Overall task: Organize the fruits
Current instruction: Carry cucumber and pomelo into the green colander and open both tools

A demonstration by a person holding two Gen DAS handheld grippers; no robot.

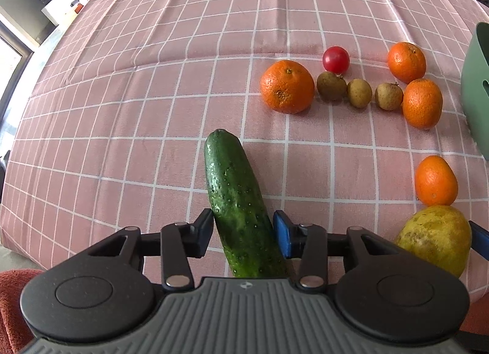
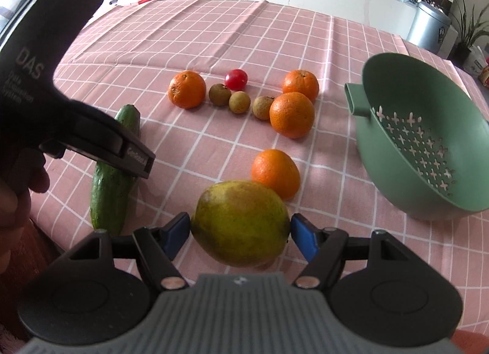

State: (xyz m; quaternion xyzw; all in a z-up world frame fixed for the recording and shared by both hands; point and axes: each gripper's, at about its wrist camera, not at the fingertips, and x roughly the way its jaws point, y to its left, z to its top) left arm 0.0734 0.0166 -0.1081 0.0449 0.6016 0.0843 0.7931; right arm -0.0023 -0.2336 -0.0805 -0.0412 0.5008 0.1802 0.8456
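A green cucumber lies on the pink checked tablecloth. My left gripper straddles its near half, open, with the pads just off its sides. One of that gripper's fingers crosses the cucumber in the right wrist view. My right gripper is shut on a yellow-green mango low over the cloth, both blue pads against its sides. The mango also shows at the lower right of the left wrist view.
Several oranges, three brown longans and a red tomato lie in a loose group mid-table; one orange sits just behind the mango. A green colander stands empty at the right. A person's hand is at the left.
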